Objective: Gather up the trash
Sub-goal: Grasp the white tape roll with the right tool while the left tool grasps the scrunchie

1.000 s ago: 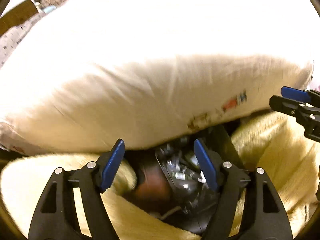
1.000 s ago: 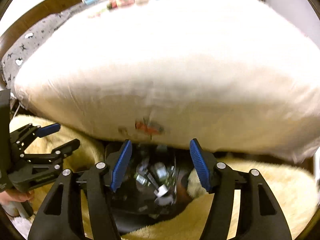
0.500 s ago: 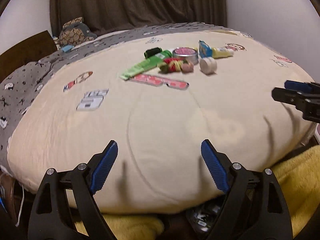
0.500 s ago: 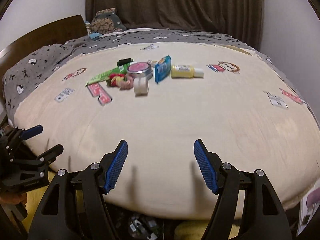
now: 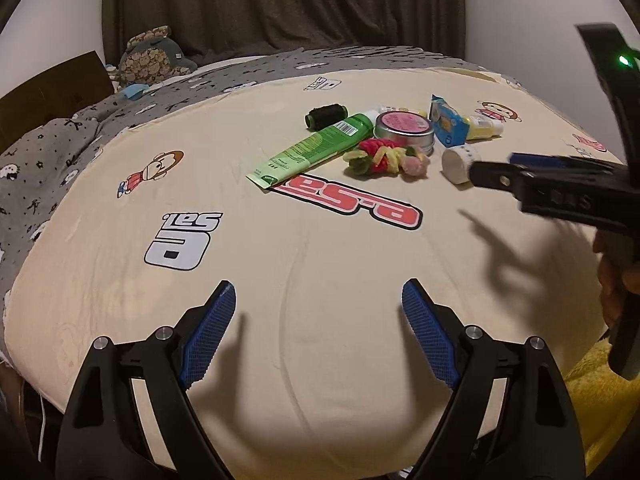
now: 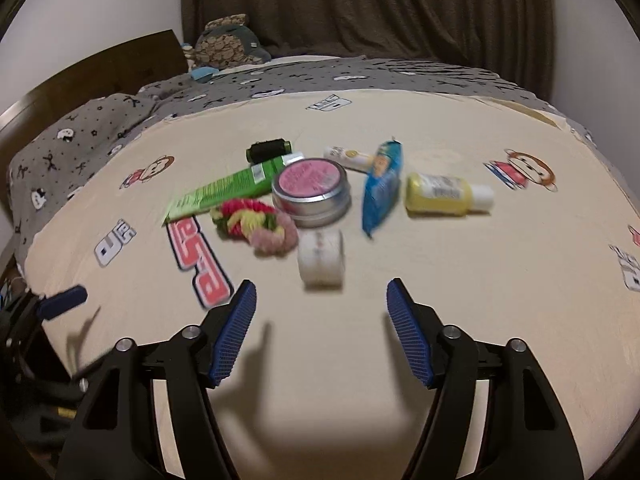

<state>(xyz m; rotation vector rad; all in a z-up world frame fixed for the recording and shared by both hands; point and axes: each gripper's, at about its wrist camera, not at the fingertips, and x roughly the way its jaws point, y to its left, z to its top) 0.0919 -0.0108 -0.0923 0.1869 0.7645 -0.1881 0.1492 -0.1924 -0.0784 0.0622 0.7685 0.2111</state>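
A cluster of small items lies on the cream bedspread [image 5: 320,248]: a green tube [image 5: 316,146], a black thread spool [image 5: 326,116], a round tin with a pink lid [image 5: 404,130], a blue packet [image 5: 450,126], a yellow bottle [image 6: 444,194], a colourful scrunchie [image 5: 384,156] and a white roll [image 6: 322,258]. My left gripper [image 5: 318,328] is open and empty, well short of the cluster. My right gripper [image 6: 320,326] is open and empty, just in front of the white roll; it also shows in the left wrist view [image 5: 532,168].
Grey patterned bedding [image 6: 120,120] and a plush toy [image 6: 228,46] lie at the head of the bed. A dark curtain [image 5: 280,4] hangs behind. A yellow fleece [image 5: 600,392] lies below the bed's near right edge. The left gripper's fingertip [image 6: 64,300] shows at far left.
Both grippers rose from the dark trash container below the bed's edge to above the bedspread. The right gripper has moved closer to the cluster of items.
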